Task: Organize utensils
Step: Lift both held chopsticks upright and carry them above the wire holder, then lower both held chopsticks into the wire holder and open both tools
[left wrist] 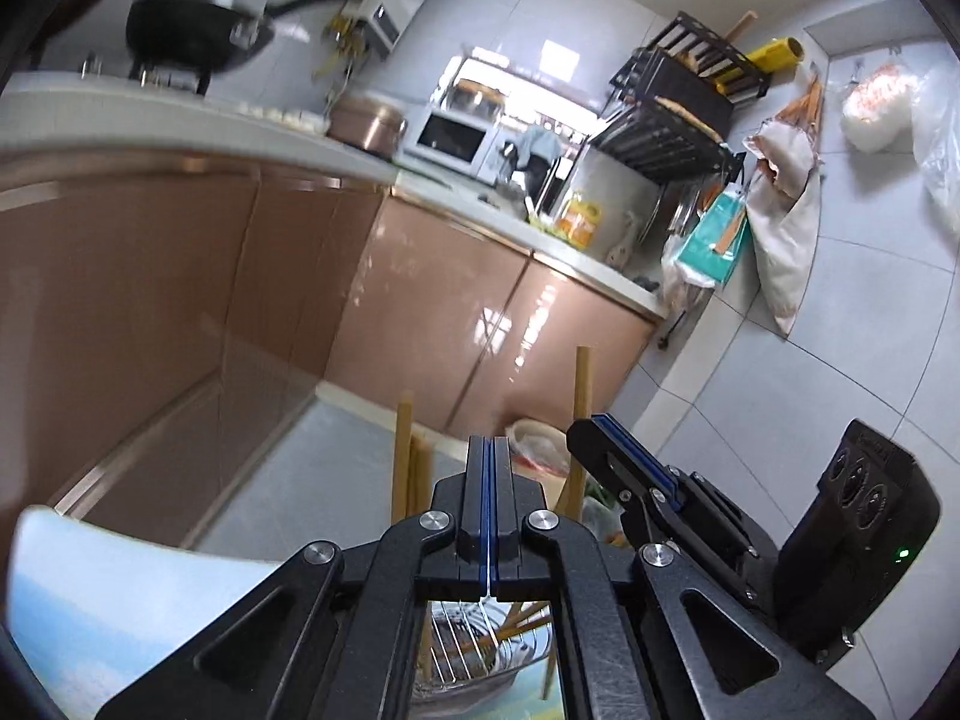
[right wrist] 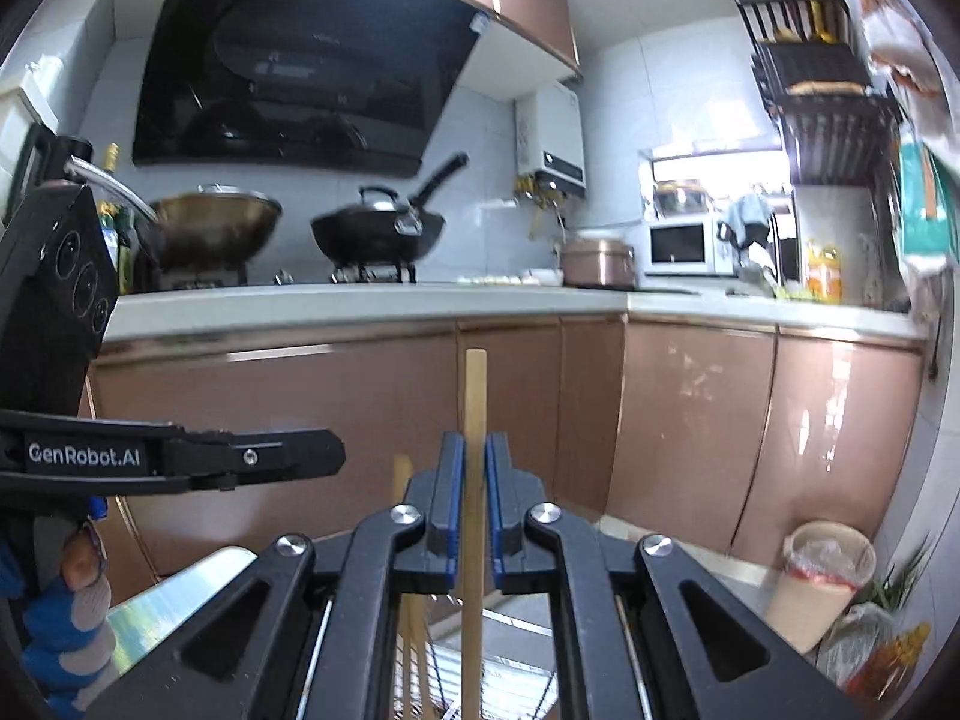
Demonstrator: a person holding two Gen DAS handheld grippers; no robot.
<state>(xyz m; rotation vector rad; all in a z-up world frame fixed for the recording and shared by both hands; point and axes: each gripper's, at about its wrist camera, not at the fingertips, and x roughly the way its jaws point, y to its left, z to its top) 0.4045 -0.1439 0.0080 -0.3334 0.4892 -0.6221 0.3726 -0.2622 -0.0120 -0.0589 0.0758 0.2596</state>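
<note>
My right gripper holds a wooden chopstick upright between its blue pads; the jaws stand close around it. In the left wrist view that chopstick rises beside the right gripper. My left gripper is shut with nothing between its pads; it also shows in the right wrist view. Other chopsticks stand in a wire metal holder below both grippers, also seen in the right wrist view.
A white-edged table lies under the holder. Brown cabinets and a counter with two woks stand ahead. A paper cup and bags sit on the floor at right. A dish rack stands on the counter.
</note>
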